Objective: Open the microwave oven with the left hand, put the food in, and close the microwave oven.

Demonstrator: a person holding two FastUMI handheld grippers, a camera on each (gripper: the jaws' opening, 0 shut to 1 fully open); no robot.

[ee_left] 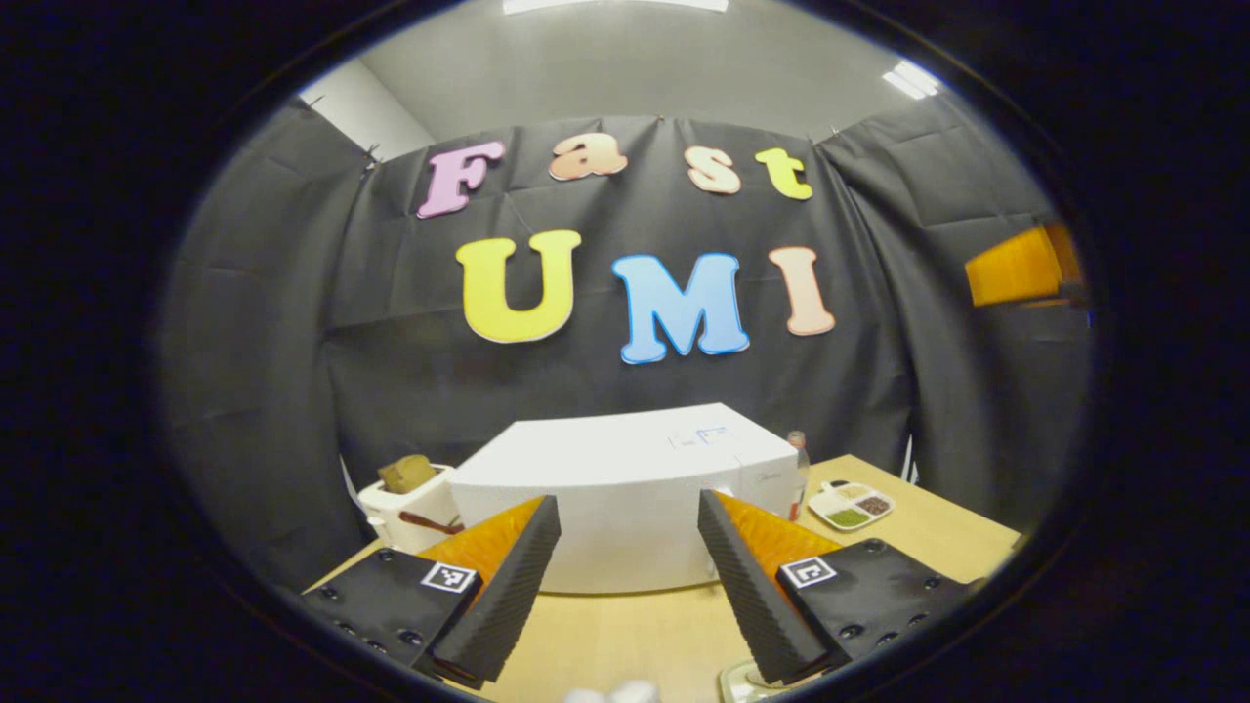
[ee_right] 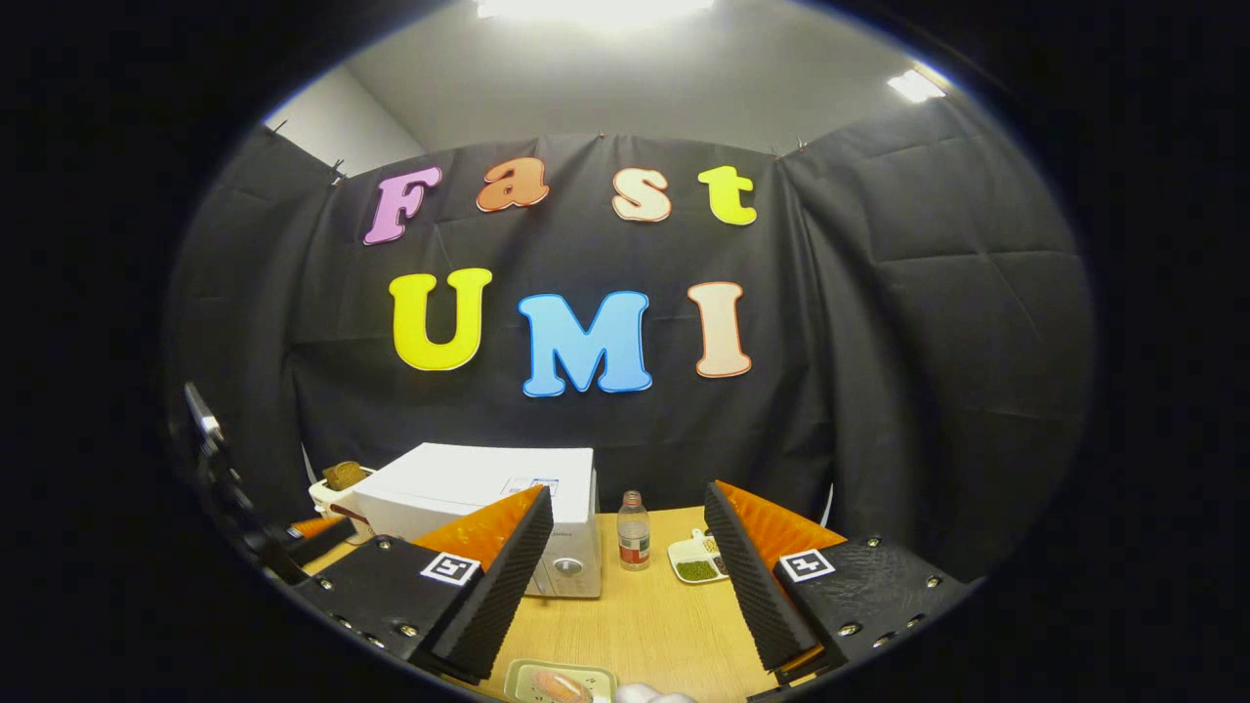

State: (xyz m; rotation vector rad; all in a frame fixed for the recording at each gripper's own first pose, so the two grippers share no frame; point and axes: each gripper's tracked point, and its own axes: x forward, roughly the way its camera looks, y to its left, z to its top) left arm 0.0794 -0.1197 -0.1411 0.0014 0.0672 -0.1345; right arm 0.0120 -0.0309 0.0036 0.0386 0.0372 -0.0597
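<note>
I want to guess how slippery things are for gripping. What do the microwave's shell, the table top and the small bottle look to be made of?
Microwave: smooth white shell with a dull sheen, probably painted metal or plastic.
Table: pale wood-grain top, matte; likely laminate or veneer.
Bottle: see-through body with a label band, looks like clear plastic, though glass is possible.

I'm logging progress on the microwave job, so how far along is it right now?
Nothing looks done yet. The microwave door appears closed, and the food plate sits on the table near the front edge. Both the left hand-held gripper and the right hand-held gripper are open, holding nothing, short of the oven. Opening the door, loading the food and closing are all left.
</note>
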